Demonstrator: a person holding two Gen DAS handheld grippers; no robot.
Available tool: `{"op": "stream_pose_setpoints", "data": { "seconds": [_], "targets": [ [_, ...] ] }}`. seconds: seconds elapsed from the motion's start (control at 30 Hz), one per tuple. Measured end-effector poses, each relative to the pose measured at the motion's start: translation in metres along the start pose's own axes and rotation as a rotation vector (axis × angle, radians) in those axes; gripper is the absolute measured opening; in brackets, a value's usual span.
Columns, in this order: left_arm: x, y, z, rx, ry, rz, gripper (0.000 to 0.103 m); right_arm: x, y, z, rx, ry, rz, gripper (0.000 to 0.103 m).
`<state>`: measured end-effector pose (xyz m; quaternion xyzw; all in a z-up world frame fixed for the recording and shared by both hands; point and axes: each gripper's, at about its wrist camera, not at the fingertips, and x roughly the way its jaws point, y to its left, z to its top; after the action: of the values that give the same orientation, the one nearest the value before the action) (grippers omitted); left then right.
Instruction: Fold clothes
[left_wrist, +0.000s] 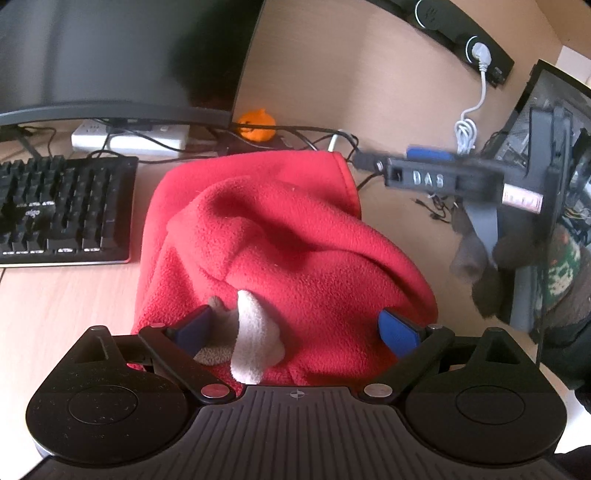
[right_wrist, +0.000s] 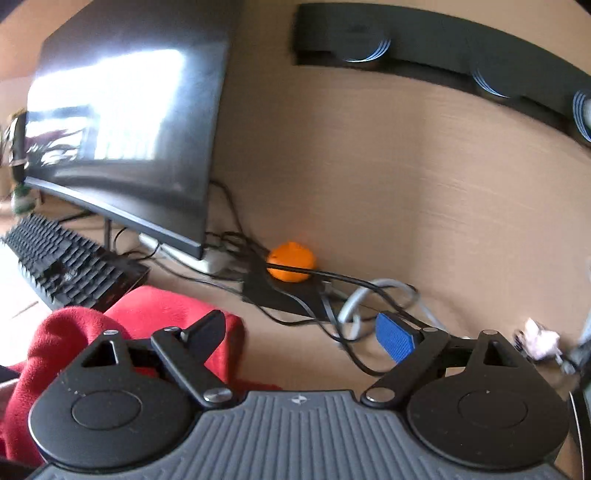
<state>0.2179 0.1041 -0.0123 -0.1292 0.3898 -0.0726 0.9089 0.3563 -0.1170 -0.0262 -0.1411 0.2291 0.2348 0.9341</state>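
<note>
A red fleece garment lies bunched on the wooden desk, with a whitish fleece piece sticking up at its near edge. My left gripper hangs open low over that near edge. Its blue pads are spread wide, and the whitish piece sits beside the left fingertip. The black body of the right gripper shows blurred beyond the garment's far right corner. In the right wrist view my right gripper is open with nothing between its fingers. It is raised off the red garment, which lies to its lower left.
A black keyboard lies left of the garment under a dark monitor. An orange round object, a white power strip and tangled cables crowd the back wall. A glass-sided computer case and a person's hand are on the right.
</note>
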Motion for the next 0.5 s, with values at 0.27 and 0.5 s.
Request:
{"op": "stream_pose_setpoints", "data": {
  "seconds": [0.27,0.5],
  "targets": [
    [-0.005,-0.006,0.000,0.012,0.008,0.032,0.097,0.059,-0.006,-0.031,0.019,0.198,-0.101,0.092],
    [-0.016,-0.011,-0.003,0.033,0.006,0.055,0.097,0.051,-0.016,-0.031,0.060,0.201,-0.100,0.094]
  ]
}}
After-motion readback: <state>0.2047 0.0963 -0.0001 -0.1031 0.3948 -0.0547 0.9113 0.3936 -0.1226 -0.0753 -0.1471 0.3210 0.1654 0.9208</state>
